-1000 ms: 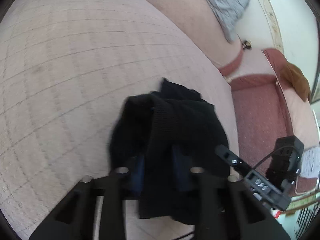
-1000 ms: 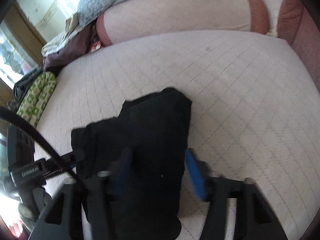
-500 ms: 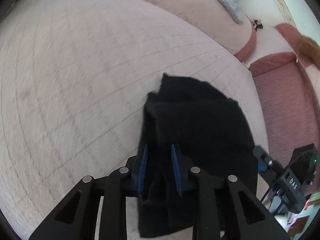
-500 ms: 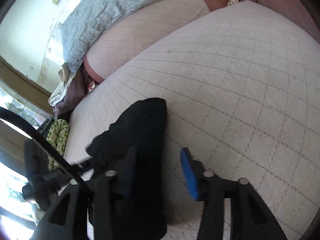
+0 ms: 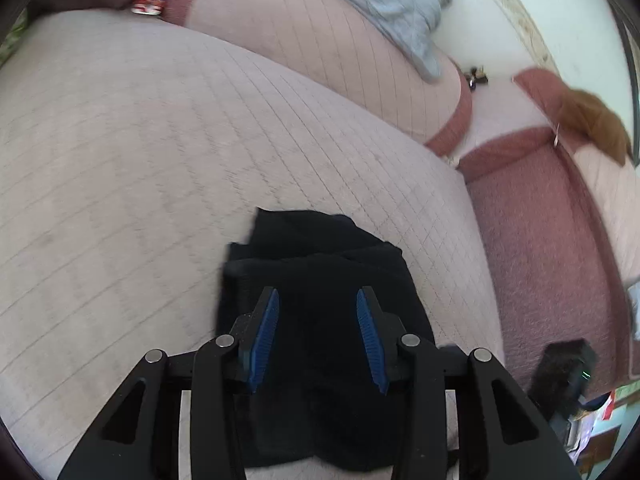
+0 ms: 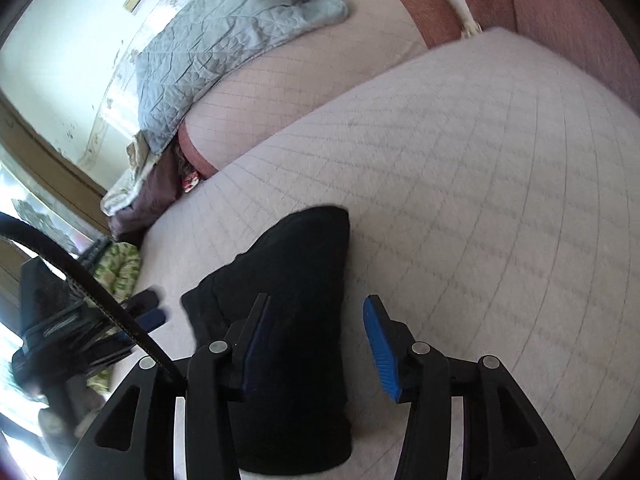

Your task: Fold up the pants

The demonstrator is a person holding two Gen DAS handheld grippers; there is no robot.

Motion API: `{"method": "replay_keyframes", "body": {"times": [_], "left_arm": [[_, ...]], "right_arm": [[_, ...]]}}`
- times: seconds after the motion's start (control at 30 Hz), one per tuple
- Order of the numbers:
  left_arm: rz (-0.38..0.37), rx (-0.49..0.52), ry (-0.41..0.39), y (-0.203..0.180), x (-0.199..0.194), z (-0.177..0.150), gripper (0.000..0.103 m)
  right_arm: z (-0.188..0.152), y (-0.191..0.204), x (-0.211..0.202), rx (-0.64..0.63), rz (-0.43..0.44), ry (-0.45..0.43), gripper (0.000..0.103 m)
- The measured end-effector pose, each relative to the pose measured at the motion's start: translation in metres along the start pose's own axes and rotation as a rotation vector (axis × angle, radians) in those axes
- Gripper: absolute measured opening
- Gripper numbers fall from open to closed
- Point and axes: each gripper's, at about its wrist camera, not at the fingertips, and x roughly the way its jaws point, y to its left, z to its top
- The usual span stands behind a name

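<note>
While the left gripper hangs above the folded black pants in the left wrist view, its jaws have just been opening and now stand well apart, blue pads clear of the cloth, gripping nothing; the dark bundle shows in the gap between them but lies below on the quilted pale cushion. The pants sit near the cushion's right edge, beside the reddish seat that adjoins it. Behind, a grey quilted blanket drapes over the backrest, and a brown cloth lies on the far armrest (the black block at lower right is the right gripper, blurred). From the right wrist view, the right gripper has likewise just been opening its jaws, which stand wide with nothing pressed between them: the left finger lies over the pants, the right pad over bare cushion, so the bundle's right edge runs through the gap. The left gripper shows blurred at the left, near a green patterned cloth. The grey blanket covers the backrest above.
</note>
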Motion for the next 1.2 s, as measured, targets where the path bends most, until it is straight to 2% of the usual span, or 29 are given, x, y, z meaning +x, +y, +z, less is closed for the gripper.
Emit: {"method": "replay_keyframes", "body": {"times": [0.1,0.23,0.37,0.4,0.47,0.53,0.6,0.67,0.73,0.8,0.87,0.9,0.97,1.03,1.13,1.2], "left_arm": [[0.098,0.016,0.033,0.008,0.033,0.006,0.039],[0.115,-0.001,0.044,0.021,0.052,0.011,0.039],[0.131,0.031,0.062,0.013,0.054,0.014,0.040],[0.116,0.018,0.073,0.013,0.049,0.015,0.040],[0.081,-0.016,0.064,0.016,0.032,0.014,0.040],[0.050,-0.035,0.045,0.017,0.015,0.009,0.043],[0.040,-0.043,0.028,0.019,0.001,0.001,0.044],[0.050,-0.034,0.016,0.021,-0.009,-0.009,0.044],[0.092,-0.007,-0.008,0.021,-0.020,-0.021,0.044],[0.124,0.005,-0.032,0.024,-0.030,-0.030,0.044],[0.140,-0.010,-0.049,0.028,-0.038,-0.039,0.045],[0.142,-0.017,-0.055,0.030,-0.041,-0.042,0.045],[0.152,-0.027,-0.070,0.032,-0.049,-0.051,0.045],[0.172,-0.024,-0.086,0.031,-0.057,-0.059,0.046],[0.218,-0.009,-0.117,0.027,-0.070,-0.074,0.048],[0.285,0.019,-0.138,0.021,-0.075,-0.082,0.051]], "right_arm": [[-0.006,0.004,-0.002,-0.011,0.002,-0.004,0.052],[-0.012,0.001,0.014,0.001,-0.018,0.058,0.054],[-0.011,-0.014,0.030,0.073,-0.015,0.104,0.073],[-0.010,-0.017,0.029,0.095,-0.002,0.102,0.073],[-0.009,-0.018,0.018,0.111,0.011,0.055,0.070],[-0.008,-0.011,0.000,0.072,0.002,-0.023,0.065],[-0.009,0.005,-0.021,0.006,0.062,-0.106,0.054],[-0.016,0.021,-0.031,-0.072,0.136,-0.126,0.047],[-0.027,0.028,-0.024,-0.080,0.190,-0.066,0.047],[-0.045,0.021,0.001,-0.022,0.165,0.055,0.047],[-0.058,0.010,0.018,0.019,0.110,0.117,0.047],[-0.058,0.009,0.020,0.022,0.115,0.126,0.047],[-0.053,0.011,0.015,0.011,0.148,0.112,0.048],[-0.049,0.012,0.002,0.003,0.176,0.051,0.048],[-0.047,0.012,-0.015,-0.009,0.132,-0.026,0.050],[-0.046,0.009,-0.024,-0.011,0.085,-0.069,0.054]]}}
